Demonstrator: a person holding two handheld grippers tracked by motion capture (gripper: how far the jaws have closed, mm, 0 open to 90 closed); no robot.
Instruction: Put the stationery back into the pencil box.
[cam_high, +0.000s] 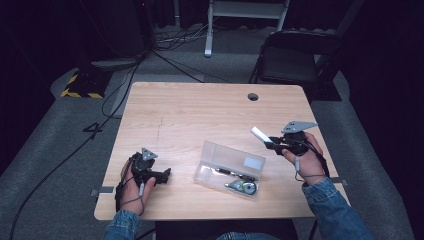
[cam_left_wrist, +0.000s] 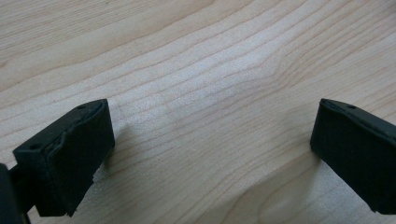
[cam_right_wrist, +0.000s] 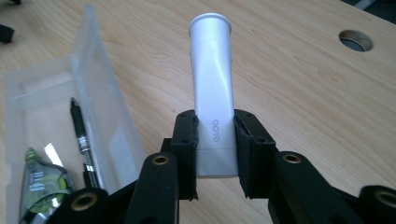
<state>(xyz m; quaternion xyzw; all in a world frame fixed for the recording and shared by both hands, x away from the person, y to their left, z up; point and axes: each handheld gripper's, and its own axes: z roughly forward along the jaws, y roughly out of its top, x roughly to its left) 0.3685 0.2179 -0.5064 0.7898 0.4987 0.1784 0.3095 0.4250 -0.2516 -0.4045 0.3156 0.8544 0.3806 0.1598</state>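
**Gripping a white glue stick above the table beside the open case**

Pinching a white glue stick (cam_right_wrist: 213, 88) near its base, the right gripper (cam_right_wrist: 215, 154) has both black pads pressed flat against the tube's sides. The right gripper view gives the detail: the letters "GLOO" printed on the barrel just above the pads, and the flared cap end pointing away from the camera. That same view, off to its left, looks into a clear plastic case (cam_right_wrist: 100, 93) holding a black pen (cam_right_wrist: 80, 135) and a green and silver item (cam_right_wrist: 42, 182), which is too partly seen to name. Beyond the stick lies bare light wood and a round cable hole (cam_right_wrist: 356, 40) in the table.

From the high view, the wider layout appears. The stick (cam_high: 259, 133) is a small white bar jutting from the right gripper (cam_high: 270, 141) toward the table's middle, held clear of the surface and just right of the case (cam_high: 230, 167), whose lid lies open. The left gripper (cam_high: 162, 176) rests low near the table's (cam_high: 200, 110) near left edge, well apart from the case.

The left gripper view adds what the high view cannot: its two jaws stand spread wide, with only wood grain between them.
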